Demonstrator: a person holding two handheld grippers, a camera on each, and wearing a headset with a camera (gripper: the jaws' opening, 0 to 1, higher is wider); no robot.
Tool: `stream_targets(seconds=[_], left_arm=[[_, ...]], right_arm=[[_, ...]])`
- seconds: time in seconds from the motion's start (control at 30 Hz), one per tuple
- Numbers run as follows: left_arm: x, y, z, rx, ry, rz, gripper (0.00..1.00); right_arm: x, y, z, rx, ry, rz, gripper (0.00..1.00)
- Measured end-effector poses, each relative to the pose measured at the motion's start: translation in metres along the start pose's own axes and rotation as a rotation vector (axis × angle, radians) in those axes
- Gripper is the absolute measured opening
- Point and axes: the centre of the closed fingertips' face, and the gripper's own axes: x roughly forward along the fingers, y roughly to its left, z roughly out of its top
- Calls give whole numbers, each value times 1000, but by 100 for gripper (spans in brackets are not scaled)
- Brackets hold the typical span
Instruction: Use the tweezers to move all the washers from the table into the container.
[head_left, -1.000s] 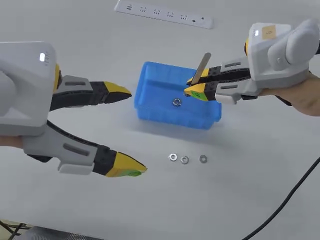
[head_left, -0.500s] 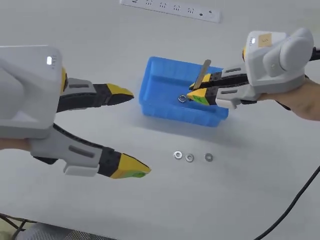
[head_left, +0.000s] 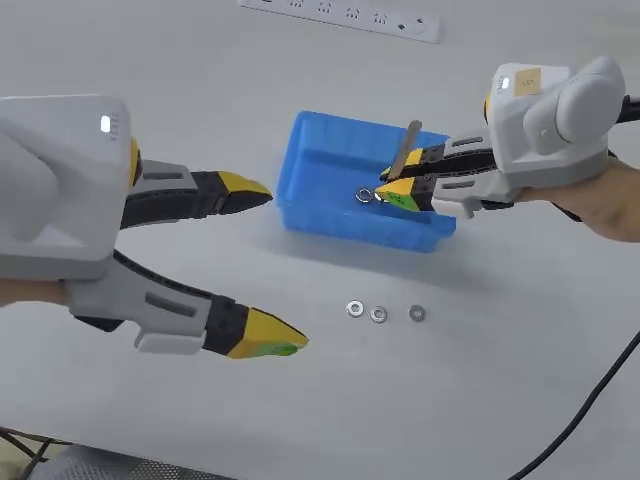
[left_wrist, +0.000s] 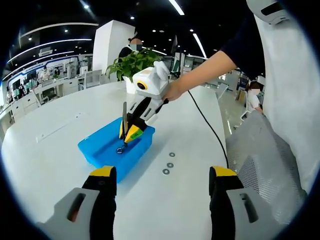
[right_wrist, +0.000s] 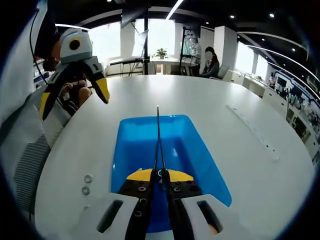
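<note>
Head view: the right gripper (head_left: 392, 180), clamped tight on tweezers (head_left: 408, 140), hovers over the blue container (head_left: 340, 222) holding one washer (head_left: 364, 195); the left gripper (head_left: 282, 268) gapes empty; best lift clear, then approach three loose washers (head_left: 378, 315) at its six o'clock.

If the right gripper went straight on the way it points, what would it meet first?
Probably the blue container: the right gripper, shut on the tweezers, aims along its inside toward the far wall, though depth is unclear.
</note>
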Motion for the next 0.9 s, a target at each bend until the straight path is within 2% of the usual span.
stream_targets(seconds=[0.27,0.6,0.7,0.77,0.8,0.83,0.87,0.9], left_arm=[[-2,-1,-1,2,4,2,81],[-2,2,5,10,-9,13,81],[-1,8,10,32,-10,19,85],[-1,13,13,66,-2,25,82],[-1,16,18,84,-8,22,79],[0,20,22,89,-19,28,77],[2,27,32,84,-55,45,77],[3,30,37,80,-74,53,77]], right_arm=[[0,1,1,3,-3,-1,11],[-3,1,8,-8,-10,-6,10],[-5,1,11,-20,-8,-11,10],[-6,1,14,-20,-13,-13,10],[-7,1,17,-24,-16,-15,10],[-8,2,19,-29,-17,-16,10],[-8,2,21,-32,-18,-16,10],[-9,3,23,-33,-22,-15,10]])
